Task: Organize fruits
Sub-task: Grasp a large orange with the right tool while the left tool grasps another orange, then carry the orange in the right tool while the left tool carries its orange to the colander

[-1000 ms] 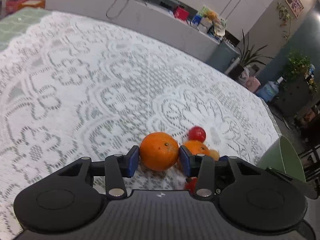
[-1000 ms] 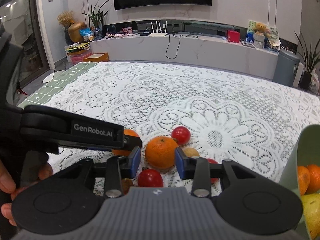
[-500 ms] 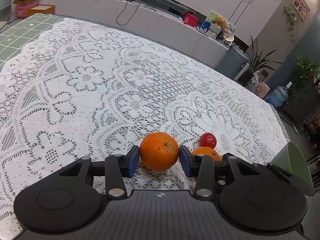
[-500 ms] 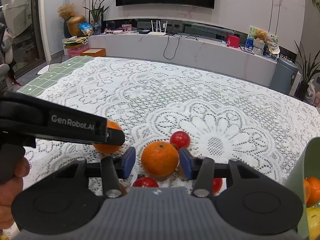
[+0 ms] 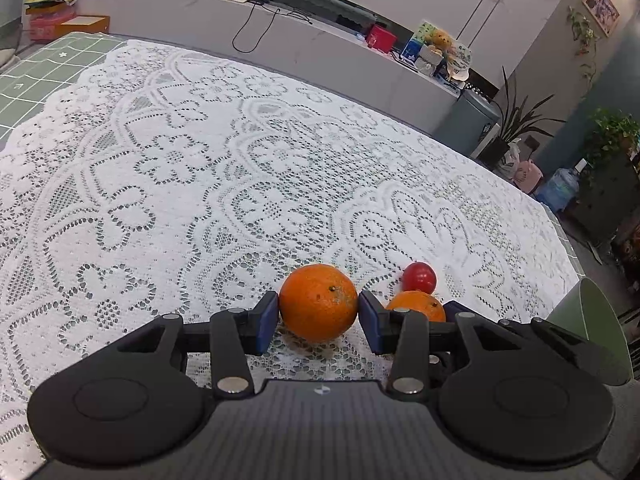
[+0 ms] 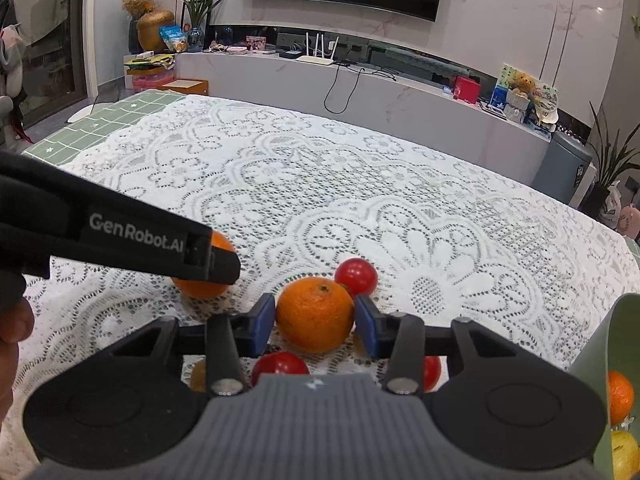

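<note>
- Closed in just now from a wider gap: right tool [image 6: 315, 322], pads touching its orange [image 6: 315, 314] on the table [image 6: 500, 240].
- Left tool [image 5: 318, 312] clamped on another orange [image 5: 318, 302].
- Next, probably: firm up, lift, carry right into green bowl [image 6: 618, 340].

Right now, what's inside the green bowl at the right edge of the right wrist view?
Inside the green bowl, an orange fruit sits above a yellow fruit. The bowl's wall and the frame edge hide the rest, so any further contents cannot be seen.
</note>
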The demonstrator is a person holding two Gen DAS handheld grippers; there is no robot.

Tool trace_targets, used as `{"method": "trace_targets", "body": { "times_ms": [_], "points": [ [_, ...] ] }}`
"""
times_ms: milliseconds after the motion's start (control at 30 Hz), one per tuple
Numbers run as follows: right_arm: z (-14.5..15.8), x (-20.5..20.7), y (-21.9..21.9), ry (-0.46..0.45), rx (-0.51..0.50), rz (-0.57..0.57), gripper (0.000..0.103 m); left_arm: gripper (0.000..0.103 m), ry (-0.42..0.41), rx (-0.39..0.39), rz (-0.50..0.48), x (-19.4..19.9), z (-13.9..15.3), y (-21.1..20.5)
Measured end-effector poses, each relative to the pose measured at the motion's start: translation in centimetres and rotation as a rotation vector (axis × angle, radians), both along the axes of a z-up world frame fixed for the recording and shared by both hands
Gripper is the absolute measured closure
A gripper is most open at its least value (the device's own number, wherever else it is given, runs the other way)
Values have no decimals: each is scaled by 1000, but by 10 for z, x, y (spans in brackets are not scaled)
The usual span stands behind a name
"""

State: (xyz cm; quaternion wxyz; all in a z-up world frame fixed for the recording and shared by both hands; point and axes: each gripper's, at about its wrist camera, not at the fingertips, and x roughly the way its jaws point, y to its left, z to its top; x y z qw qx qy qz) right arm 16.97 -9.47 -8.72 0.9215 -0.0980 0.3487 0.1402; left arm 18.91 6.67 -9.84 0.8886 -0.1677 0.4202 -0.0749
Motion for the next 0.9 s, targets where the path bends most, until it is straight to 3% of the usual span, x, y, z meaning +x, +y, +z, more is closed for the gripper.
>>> {"method": "trace_targets", "body": {
  "times_ms": [367,700,900],
  "points": [
    [16,-17,-6,-67,43,-6,62,54,-25,6,10,-11,8,2],
    [36,-41,-21,-80,69,-42,62,54,-107,92,-42,-44,36,-15],
    [55,-63,-36,-110,73,-66,63,54,-117,69,-68,-64,53,-28]
  ]
}}
